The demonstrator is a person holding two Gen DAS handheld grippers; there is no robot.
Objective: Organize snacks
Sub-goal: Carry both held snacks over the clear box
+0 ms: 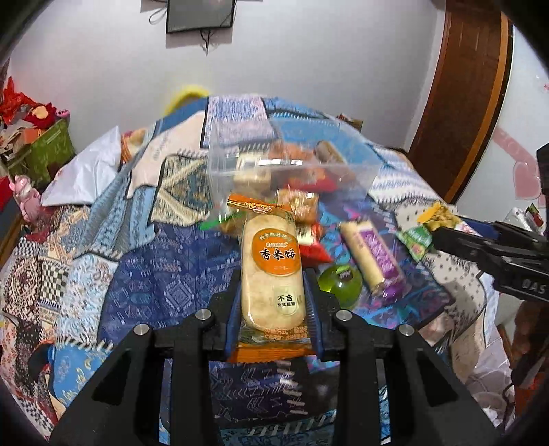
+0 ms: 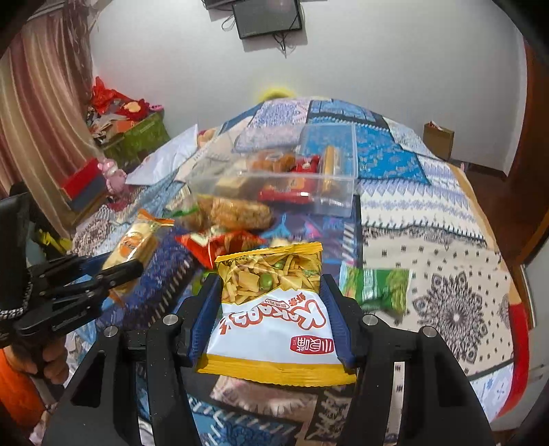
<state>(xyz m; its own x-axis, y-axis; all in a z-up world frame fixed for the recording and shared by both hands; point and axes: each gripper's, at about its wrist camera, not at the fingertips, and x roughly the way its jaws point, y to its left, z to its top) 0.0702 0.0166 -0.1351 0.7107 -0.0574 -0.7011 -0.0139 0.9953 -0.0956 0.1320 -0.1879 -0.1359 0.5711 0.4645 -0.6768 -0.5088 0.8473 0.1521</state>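
Note:
My left gripper [image 1: 274, 274] is shut on a rice cracker packet [image 1: 272, 267] with an orange label, held lengthwise above the bed. My right gripper [image 2: 271, 284] is shut on a yellow-and-white bag of mixed crisps [image 2: 274, 308]. A clear plastic box [image 1: 219, 178] [image 2: 336, 202] holding several snacks stands on the quilt beyond both grippers. Loose snacks lie in front of it: a purple-wrapped roll [image 1: 374, 254], a green jelly cup [image 1: 339, 284], a red packet [image 2: 219, 243] and a green packet [image 2: 377, 288]. Each view shows the other gripper at its side: the left gripper [image 2: 120, 271], the right gripper [image 1: 442, 233].
A blue patchwork quilt [image 2: 429, 212] covers the bed. A green box [image 1: 51, 151] heaped with red things stands at the left by a curtain [image 2: 41, 120]. A screen [image 2: 267, 17] hangs on the far wall. A wooden door [image 1: 459, 103] is at the right.

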